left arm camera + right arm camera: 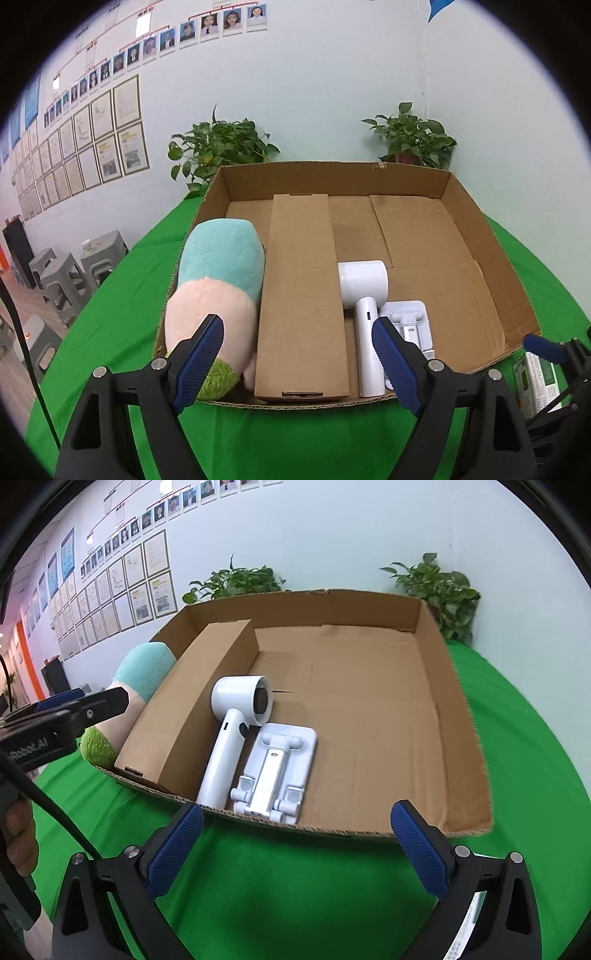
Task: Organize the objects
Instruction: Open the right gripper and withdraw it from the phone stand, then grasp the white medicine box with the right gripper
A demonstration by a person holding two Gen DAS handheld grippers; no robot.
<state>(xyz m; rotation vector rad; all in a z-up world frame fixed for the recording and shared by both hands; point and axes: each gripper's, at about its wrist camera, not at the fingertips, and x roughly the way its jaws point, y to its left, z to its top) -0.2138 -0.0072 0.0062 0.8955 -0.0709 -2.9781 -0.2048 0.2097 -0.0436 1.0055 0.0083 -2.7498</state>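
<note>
A shallow open cardboard box (pixel 484 254) (pixel 461 709) sits on the green table. Inside it lie a teal, pink and green plush toy (pixel 218 280) (pixel 144 668) at the left wall, a long closed carton (pixel 301 295) (pixel 184 698), a white hair dryer (pixel 364 295) (pixel 232 734) and a white folding stand (pixel 410 317) (pixel 277 771). My left gripper (pixel 299 363) is open and empty above the box's near edge. My right gripper (pixel 295 853) is open and empty in front of the box, near the stand. The right gripper also shows in the left wrist view (pixel 554 354).
Green cloth (pixel 295 886) covers the table. A small green-and-white packet (pixel 535 380) lies on it right of the box. Two potted plants (pixel 221 147) (pixel 410 136) stand behind the box against the wall. Grey stools (pixel 62 277) stand at the left.
</note>
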